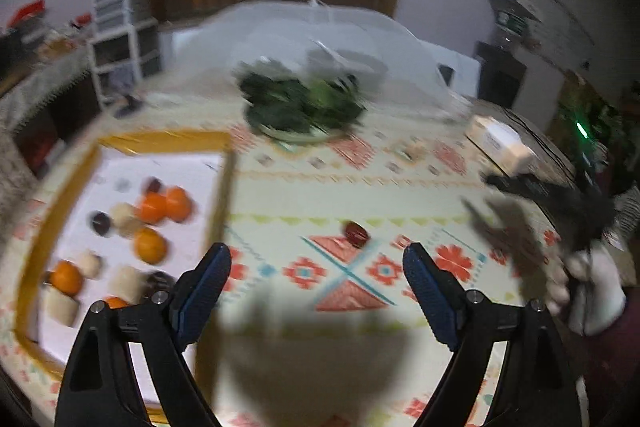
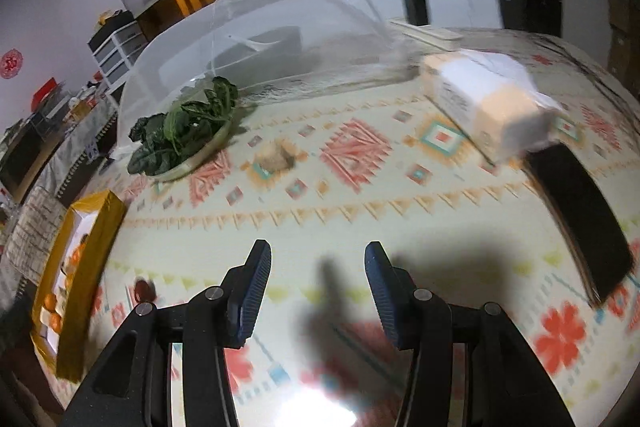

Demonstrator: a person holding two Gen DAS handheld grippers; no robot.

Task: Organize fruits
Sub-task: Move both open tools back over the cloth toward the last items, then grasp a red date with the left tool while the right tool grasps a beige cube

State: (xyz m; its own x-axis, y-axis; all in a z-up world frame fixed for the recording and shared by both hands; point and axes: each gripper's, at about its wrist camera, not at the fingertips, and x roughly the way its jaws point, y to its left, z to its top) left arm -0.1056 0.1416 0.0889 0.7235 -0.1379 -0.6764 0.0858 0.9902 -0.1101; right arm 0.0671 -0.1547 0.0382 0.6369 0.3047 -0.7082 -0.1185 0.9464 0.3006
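Observation:
A yellow-rimmed tray (image 1: pixel 224 187) with a white floor lies at the left and holds several oranges (image 1: pixel 150 246), dark dates (image 1: pixel 100 223) and pale lumps (image 1: pixel 127 281). One red date (image 1: pixel 356 234) lies loose on the patterned tablecloth, just beyond and between the tips of my left gripper (image 1: pixel 318 255), which is open and empty. My right gripper (image 2: pixel 317 251) is open over bare cloth with nothing between its fingers. Farther off lies a pale lump (image 2: pixel 276 155); the red date (image 2: pixel 145 289) is at its left beside the tray (image 2: pixel 92 267).
A plate of dark leafy greens (image 2: pixel 184 135) sits by a white mesh food cover (image 2: pixel 260 35). A white box (image 2: pixel 488 103) and a flat black object (image 2: pixel 580 219) lie to the right. A white-gloved hand (image 1: pixel 596 291) shows blurred at the right edge.

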